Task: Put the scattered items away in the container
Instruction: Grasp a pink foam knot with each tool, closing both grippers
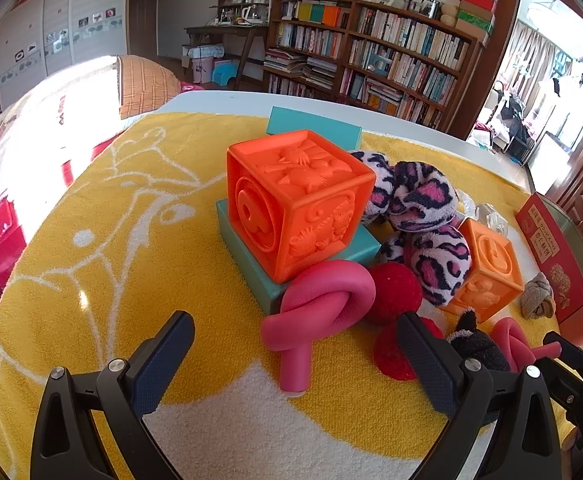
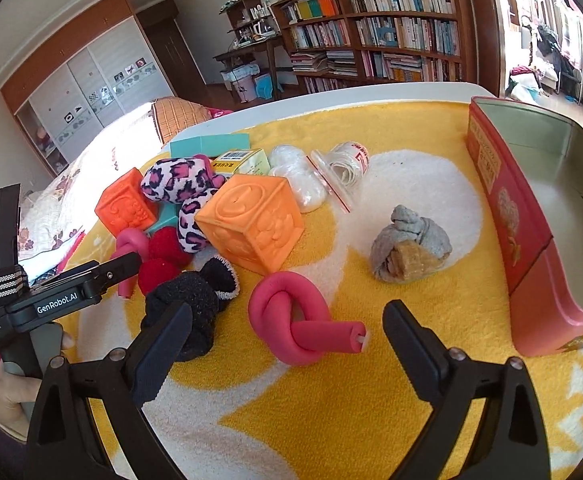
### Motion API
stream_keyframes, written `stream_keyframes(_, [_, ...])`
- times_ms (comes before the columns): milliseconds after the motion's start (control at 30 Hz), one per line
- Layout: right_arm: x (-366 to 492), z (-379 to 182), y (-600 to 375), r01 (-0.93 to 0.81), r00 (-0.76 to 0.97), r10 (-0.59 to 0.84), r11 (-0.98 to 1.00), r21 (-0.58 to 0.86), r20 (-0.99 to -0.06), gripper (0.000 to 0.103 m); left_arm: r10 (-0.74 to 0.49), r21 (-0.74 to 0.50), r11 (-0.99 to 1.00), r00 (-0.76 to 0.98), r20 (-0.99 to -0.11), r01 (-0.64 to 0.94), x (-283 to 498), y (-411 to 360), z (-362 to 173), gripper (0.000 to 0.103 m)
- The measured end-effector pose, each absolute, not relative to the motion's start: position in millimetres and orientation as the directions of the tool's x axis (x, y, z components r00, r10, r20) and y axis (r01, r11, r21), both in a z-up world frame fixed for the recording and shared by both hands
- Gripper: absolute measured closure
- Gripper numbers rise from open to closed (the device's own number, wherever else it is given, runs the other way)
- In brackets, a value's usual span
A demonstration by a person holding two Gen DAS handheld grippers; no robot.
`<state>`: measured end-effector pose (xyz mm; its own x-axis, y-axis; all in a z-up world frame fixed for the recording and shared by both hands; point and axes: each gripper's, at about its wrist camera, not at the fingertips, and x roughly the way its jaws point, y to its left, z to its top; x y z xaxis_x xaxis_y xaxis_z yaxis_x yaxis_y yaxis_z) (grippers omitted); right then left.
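Note:
Toys lie scattered on a yellow towel (image 1: pixel 131 240). My left gripper (image 1: pixel 295 354) is open, its fingers either side of a pink knotted tube (image 1: pixel 319 304). Behind it a dark orange cube (image 1: pixel 295 200) rests on a teal box (image 1: pixel 251 264). My right gripper (image 2: pixel 287 344) is open around another pink knotted tube (image 2: pixel 295 320). A lighter orange cube (image 2: pixel 251 224), leopard plush (image 2: pixel 187 184), red balls (image 2: pixel 159 264), black sock (image 2: pixel 187 304) and grey knotted cloth (image 2: pixel 407 248) lie nearby. The red tin (image 2: pixel 531 240) stands open and empty at the right.
A clear bag (image 2: pixel 339 168), a white bundle (image 2: pixel 299 176) and a small yellow-green box (image 2: pixel 243 160) lie at the back. The left gripper's body (image 2: pixel 51 304) shows at the left of the right wrist view. A bed and bookshelves stand beyond the table.

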<state>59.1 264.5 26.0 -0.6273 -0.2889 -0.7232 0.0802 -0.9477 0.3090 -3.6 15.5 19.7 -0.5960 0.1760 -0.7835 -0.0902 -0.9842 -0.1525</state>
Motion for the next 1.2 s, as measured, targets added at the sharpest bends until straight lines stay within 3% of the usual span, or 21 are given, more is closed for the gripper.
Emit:
stream_keyframes(367, [61, 20, 257, 0.091, -0.627, -0.245, -0.966, 0.243, -0.740, 0.011, 0.207, -0.209, -0.976, -0.583, -0.786, -0.064, -13, 6, 5, 0.001])
stream_keyframes(533, [57, 14, 261, 0.065, -0.600, -0.236, -0.967, 0.248, -0.764, 0.031, 0.245, -0.241, -0.967, -0.570, -0.784, -0.085, -11, 4, 4, 0.002])
stream_keyframes(667, [57, 13, 261, 0.063, -0.603, -0.230, -0.968, 0.242, -0.764, 0.036, 0.264, -0.247, -0.963, -0.568, -0.780, -0.109, -10, 6, 6, 0.012])
stream_keyframes(767, [57, 12, 259, 0.070, -0.600, -0.224, -0.971, 0.228, -0.768, 0.039, 0.284, -0.253, -0.958, -0.566, -0.774, -0.135, -7, 10, 8, 0.028])
stream_keyframes(967, [58, 12, 255, 0.069, -0.596, -0.212, -0.974, 0.214, -0.774, 0.040, 0.272, -0.233, -0.962, -0.570, -0.776, -0.142, -7, 15, 7, 0.030])
stream_keyframes(1067, [58, 12, 252, 0.070, -0.596, -0.198, -0.978, 0.196, -0.778, 0.041, 0.284, -0.237, -0.959, -0.564, -0.775, -0.157, -6, 17, 7, 0.047])
stream_keyframes(1167, [61, 12, 253, 0.061, -0.600, -0.195, -0.978, 0.198, -0.776, 0.055, 0.273, -0.221, -0.962, -0.574, -0.772, -0.160, -3, 20, 8, 0.050])
stream_keyframes(1200, [61, 12, 254, 0.059, -0.602, -0.199, -0.977, 0.205, -0.773, 0.055, 0.277, -0.226, -0.961, -0.575, -0.770, -0.159, -2, 19, 9, 0.052])
